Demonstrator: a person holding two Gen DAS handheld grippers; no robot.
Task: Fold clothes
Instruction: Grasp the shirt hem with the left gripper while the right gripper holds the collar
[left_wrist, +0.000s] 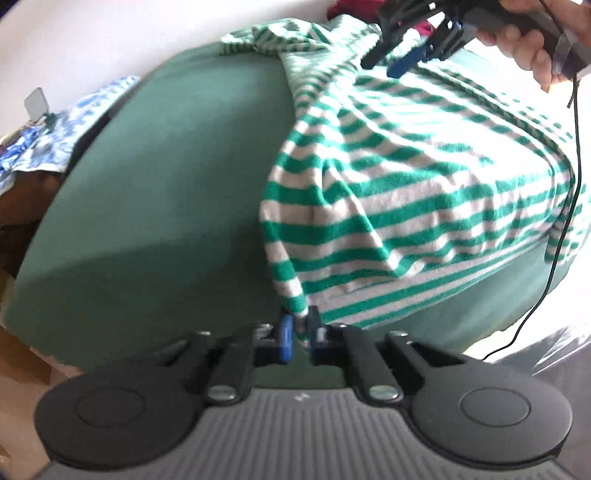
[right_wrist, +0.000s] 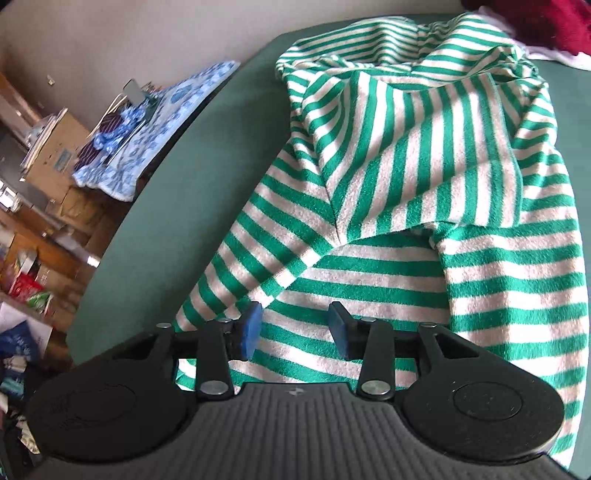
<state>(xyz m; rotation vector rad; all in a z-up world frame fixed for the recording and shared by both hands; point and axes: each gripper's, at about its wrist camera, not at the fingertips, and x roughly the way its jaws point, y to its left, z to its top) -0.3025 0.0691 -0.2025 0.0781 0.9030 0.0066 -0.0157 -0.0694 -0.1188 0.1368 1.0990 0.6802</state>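
your left gripper (left_wrist: 298, 334) pinches the shirt (left_wrist: 406, 192) hem at lower centre; right gripper (right_wrist: 293, 328) gapes, holding nothing. draw the hem across evenly.

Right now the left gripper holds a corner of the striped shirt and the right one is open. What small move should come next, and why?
Probably lower the right gripper and close it on the shirt. Its jaws are open above the cloth and hold nothing, while the left gripper already pinches a bunched corner. With both ends held, the shirt could be lifted and folded on the green table.
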